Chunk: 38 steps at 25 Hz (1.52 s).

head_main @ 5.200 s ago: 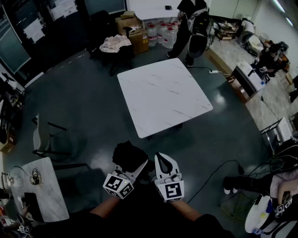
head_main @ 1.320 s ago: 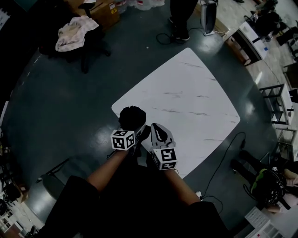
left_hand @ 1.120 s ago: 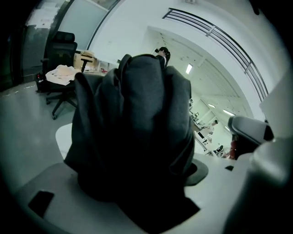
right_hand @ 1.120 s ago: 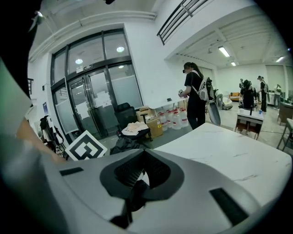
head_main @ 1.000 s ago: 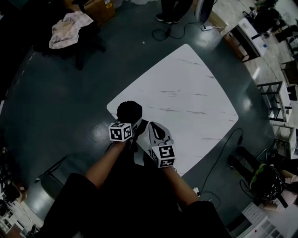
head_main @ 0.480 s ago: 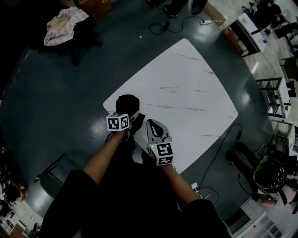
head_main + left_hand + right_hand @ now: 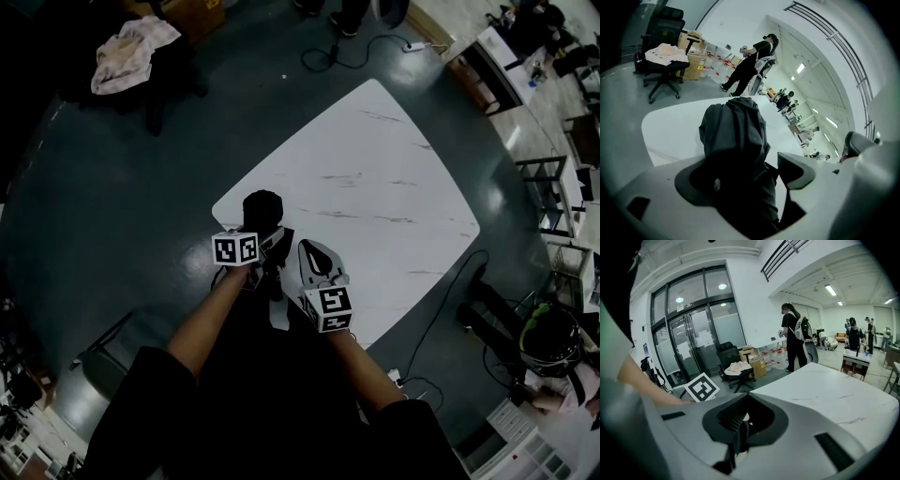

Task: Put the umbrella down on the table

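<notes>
one folded black umbrella (image 7: 262, 208) lies over the one counter's (image 7: 375, 187) left corner, mid-frame, near both edges; open white top runs toward the upper right. two tools: left tool (image 7: 270, 242) opening, the umbrella between its jaws; right tool (image 7: 315, 251) closed, empty, just beside.

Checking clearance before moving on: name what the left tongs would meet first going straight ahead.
The folded black umbrella, lying between the opening jaws of the left tongs; past it, likely the white table.

Views sharing the white surface (image 7: 375, 178)
Head view is looking steeply down; both gripper views are skimming low across it, seemingly from its near corner.
</notes>
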Available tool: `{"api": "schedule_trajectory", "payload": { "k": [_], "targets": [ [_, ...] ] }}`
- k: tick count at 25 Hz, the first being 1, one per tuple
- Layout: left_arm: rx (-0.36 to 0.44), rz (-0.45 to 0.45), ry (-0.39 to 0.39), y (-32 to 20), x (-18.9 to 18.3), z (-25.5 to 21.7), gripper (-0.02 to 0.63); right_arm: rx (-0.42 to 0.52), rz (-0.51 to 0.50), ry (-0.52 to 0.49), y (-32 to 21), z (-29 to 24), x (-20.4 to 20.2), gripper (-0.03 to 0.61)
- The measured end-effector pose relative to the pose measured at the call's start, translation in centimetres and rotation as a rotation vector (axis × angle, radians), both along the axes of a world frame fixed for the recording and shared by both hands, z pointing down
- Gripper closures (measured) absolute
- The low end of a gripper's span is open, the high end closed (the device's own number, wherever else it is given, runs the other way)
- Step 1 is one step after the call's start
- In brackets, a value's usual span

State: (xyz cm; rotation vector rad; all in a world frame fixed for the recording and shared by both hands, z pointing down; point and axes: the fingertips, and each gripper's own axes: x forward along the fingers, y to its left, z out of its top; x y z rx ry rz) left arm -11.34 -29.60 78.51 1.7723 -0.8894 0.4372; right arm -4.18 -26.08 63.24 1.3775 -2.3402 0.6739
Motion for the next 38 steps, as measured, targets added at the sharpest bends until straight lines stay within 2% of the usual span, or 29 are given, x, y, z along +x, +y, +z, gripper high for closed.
{"api": "schedule_trajectory", "payload": {
  "k": [14,23,27,31,38],
  "targets": [
    [0.018,-0.008,0.029,1.6,-2.8,-2.6,0.220,0.011,0.068,0.006,1.7,-1.3,-2.1,0.561],
    [0.054,0.014,0.111,3.2,-3.8,-6.2,0.221,0.022,0.132,0.038,2.1,-2.0,-3.3,0.561],
    [0.132,0.050,0.133,3.9,-3.1,-9.3,0.221,0.029,0.174,0.021,2.7,-2.8,-3.4,0.561],
    [0.243,0.074,0.154,4.9,-2.1,-12.9,0.221,0.070,0.158,0.005,3.7,-3.8,-3.4,0.561],
    [0.421,0.005,0.127,9.1,-0.6,-19.6,0.230,0.159,0.056,-0.015,7.1,-7.8,-2.0,0.561]
  ]
}}
